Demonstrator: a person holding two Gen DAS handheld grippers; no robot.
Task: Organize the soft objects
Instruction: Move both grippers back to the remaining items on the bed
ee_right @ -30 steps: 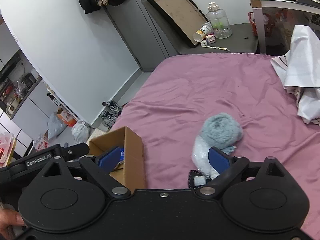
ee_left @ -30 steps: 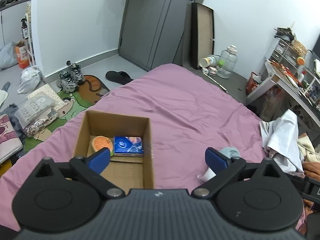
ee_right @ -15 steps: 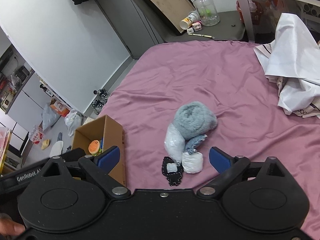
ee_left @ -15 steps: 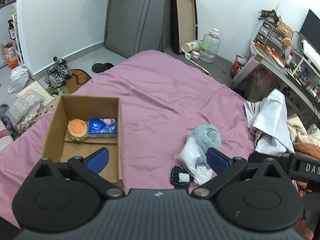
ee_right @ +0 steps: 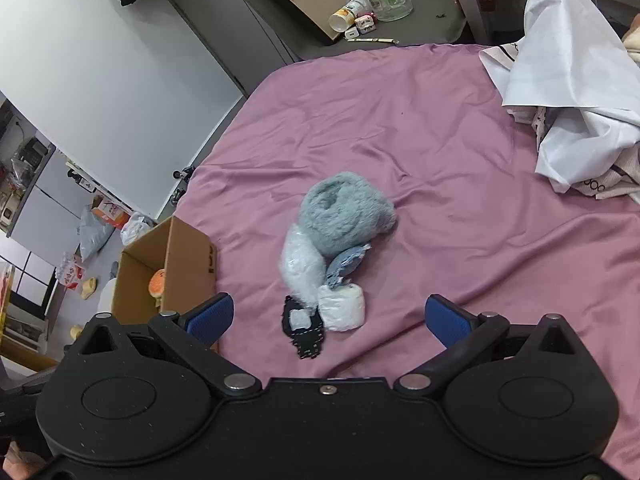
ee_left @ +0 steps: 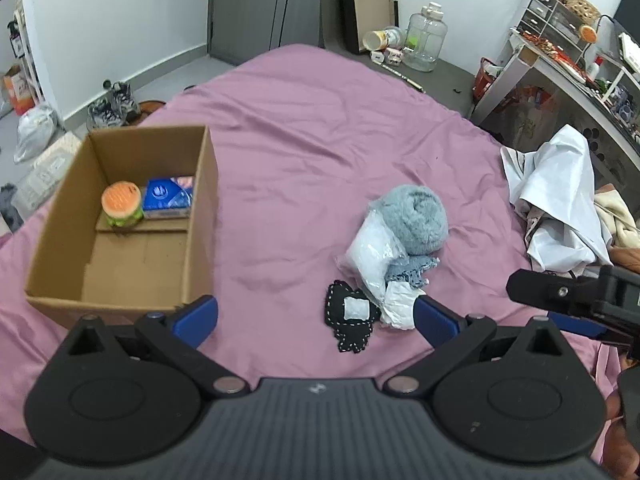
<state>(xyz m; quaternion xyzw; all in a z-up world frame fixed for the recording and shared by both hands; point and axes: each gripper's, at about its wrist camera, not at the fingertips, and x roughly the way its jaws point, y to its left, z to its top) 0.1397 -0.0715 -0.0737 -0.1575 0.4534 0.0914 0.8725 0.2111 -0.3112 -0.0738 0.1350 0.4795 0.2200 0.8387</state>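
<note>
Right claw (ee_right: 328,316) lowered closer, jaws just widened, empty, fluffy grey bundle (ee_right: 344,212) lying just ahead

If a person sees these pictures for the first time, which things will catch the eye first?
Probably the small heap in the middle of the pink bedsheet: a fluffy grey bundle over white plastic-wrapped packets and a black patch. Next, the open cardboard box to its left, holding a burger toy and a blue packet.

Both the left gripper (ee_left: 316,318) and right gripper (ee_right: 328,318) tilt downward, fingers spread wide, right's just opened further.
</note>
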